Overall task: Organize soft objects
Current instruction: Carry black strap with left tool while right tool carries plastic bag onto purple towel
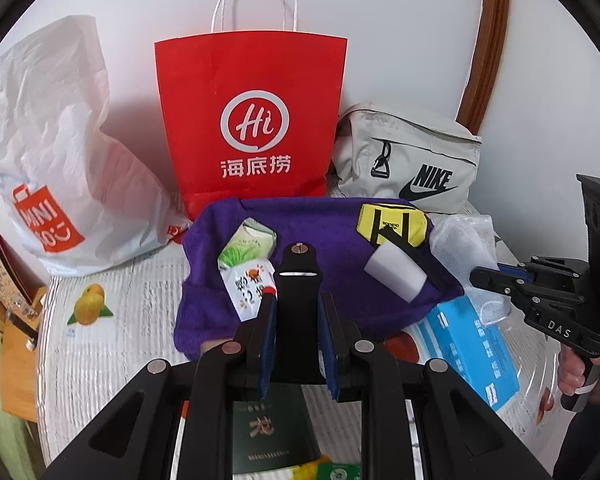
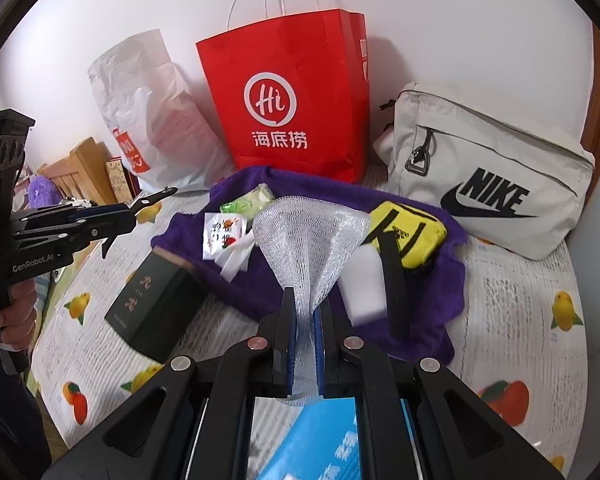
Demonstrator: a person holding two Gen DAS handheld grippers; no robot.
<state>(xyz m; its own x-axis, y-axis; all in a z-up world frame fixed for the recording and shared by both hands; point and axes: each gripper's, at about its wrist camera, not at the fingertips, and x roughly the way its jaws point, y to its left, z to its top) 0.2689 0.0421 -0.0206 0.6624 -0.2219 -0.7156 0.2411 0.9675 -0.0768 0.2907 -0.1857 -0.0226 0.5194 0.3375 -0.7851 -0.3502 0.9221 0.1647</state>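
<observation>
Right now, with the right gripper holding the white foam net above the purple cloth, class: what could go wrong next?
1. The right gripper pinches only the narrow end of the foam net; it may slip out or tear.
2. The dangling net could brush the white cup lying on the purple cloth and roll it.
3. The left gripper hovers nearby, apparently empty; the two could collide.

bright, even, diffuse light; source not visible. soft shadows on the white wall [image 1: 380,20] behind the red paper bag [image 1: 252,120]. strong fisheye bending and black vignette at the edges. blue box [image 2: 320,440] motion-blurred in the right wrist view. mild sheen on the plastic bag [image 1: 60,140].
</observation>
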